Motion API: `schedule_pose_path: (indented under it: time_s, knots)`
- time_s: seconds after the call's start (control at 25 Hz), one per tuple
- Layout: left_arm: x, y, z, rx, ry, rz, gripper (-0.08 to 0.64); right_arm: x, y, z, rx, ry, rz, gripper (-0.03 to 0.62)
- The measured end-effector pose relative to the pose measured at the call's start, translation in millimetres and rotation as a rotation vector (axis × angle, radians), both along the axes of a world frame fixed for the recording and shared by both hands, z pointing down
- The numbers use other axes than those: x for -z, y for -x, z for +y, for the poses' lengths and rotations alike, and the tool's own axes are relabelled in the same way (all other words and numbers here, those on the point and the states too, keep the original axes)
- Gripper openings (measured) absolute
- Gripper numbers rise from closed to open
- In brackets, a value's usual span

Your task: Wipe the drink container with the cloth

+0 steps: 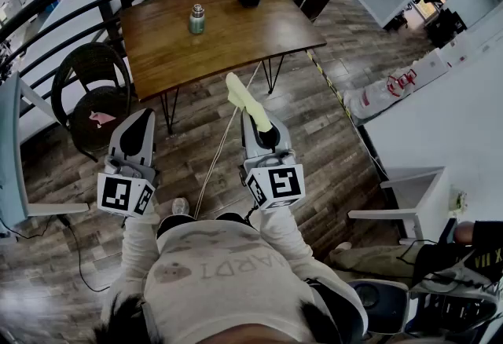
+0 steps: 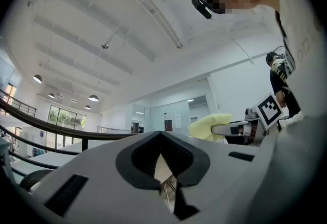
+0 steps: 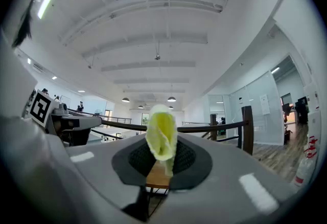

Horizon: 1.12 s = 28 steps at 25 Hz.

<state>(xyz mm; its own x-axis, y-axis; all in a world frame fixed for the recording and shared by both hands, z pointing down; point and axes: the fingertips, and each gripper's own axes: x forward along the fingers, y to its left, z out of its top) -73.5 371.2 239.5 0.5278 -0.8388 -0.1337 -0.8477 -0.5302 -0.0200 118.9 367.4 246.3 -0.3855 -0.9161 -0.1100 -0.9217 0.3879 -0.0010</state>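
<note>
In the head view, the drink container (image 1: 196, 19) stood upright on the wooden tabletop (image 1: 236, 40), well apart from both tools held low over the floor. The right tool (image 1: 263, 133) carried a yellow cloth (image 1: 245, 101). In the left gripper view, the left tool (image 2: 161, 135) was pressed together, pinching nothing. In the right gripper view, the jaws pinched the cloth, which stuck up past their tips.

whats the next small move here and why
Probably step closer to the table first. The right gripper is shut on the yellow cloth, but the drink container stands upright on the tabletop, well ahead of both grippers. The left gripper is shut and empty, so it looks free to steady the container later.
</note>
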Motion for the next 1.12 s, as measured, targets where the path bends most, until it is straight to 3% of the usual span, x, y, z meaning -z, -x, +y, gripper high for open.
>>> schedule_pose_path:
  time_s: [0.56,1.12]
  knots:
    - [-3.5,25.6,-31.6,-0.007,-0.005,0.017,0.0,-3.3,22.8,-27.9,-0.02,-0.005,-0.009,0.049]
    - [-6.6,81.2,-95.9,-0.062,-0.001,0.035,0.0,-5.4,73.2,-84.3,-0.084,0.003,-0.019,0.049]
